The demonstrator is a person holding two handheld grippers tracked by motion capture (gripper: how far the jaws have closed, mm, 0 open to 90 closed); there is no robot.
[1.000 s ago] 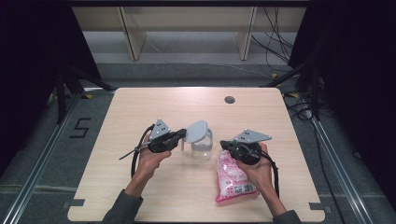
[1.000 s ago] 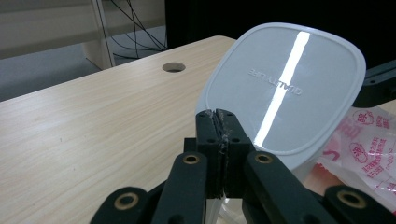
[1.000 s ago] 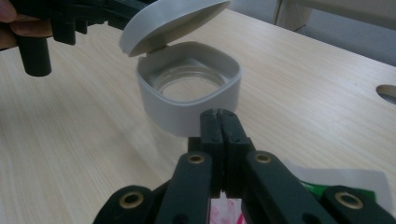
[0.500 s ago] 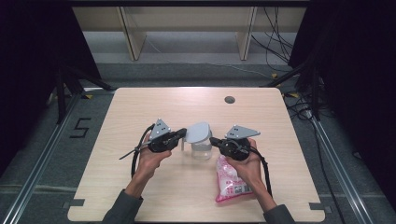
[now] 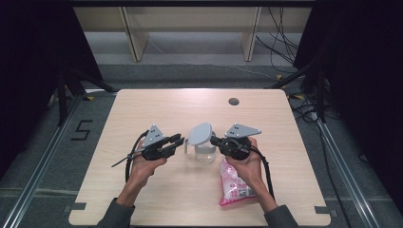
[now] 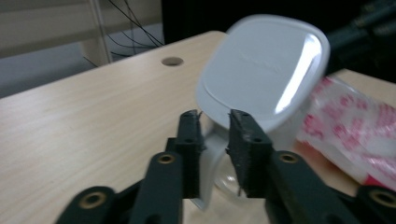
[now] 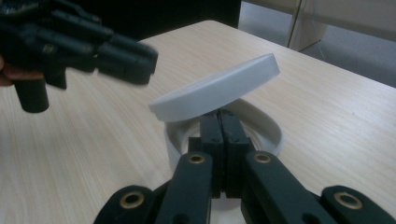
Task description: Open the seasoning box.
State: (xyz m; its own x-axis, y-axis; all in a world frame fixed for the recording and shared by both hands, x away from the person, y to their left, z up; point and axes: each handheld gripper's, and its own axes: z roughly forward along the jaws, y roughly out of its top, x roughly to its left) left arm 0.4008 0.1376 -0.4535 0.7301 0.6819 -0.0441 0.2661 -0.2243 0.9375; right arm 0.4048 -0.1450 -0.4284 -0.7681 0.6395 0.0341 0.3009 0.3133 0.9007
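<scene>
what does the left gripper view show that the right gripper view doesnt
Left gripper view alone: the pink bag, the table's hole and the jug's handle between the left gripper's parted jaws, which have just been opening. Right gripper view alone: the right gripper, jaws together at the white rim. Both: the raised white lid and the wooden table.

The lid (image 6: 261, 79) just beyond the left gripper's (image 6: 215, 123) fingers is smooth grey plastic with a glossy shine. The container (image 5: 205, 151) below it looks of clear plastic. The jaws are matt black plastic with brass-coloured rivets. The table (image 5: 142, 109) is pale wood grain, matt. The bag (image 5: 233, 183) near the right gripper (image 7: 219, 119) is shiny pink-and-white plastic film.
</scene>
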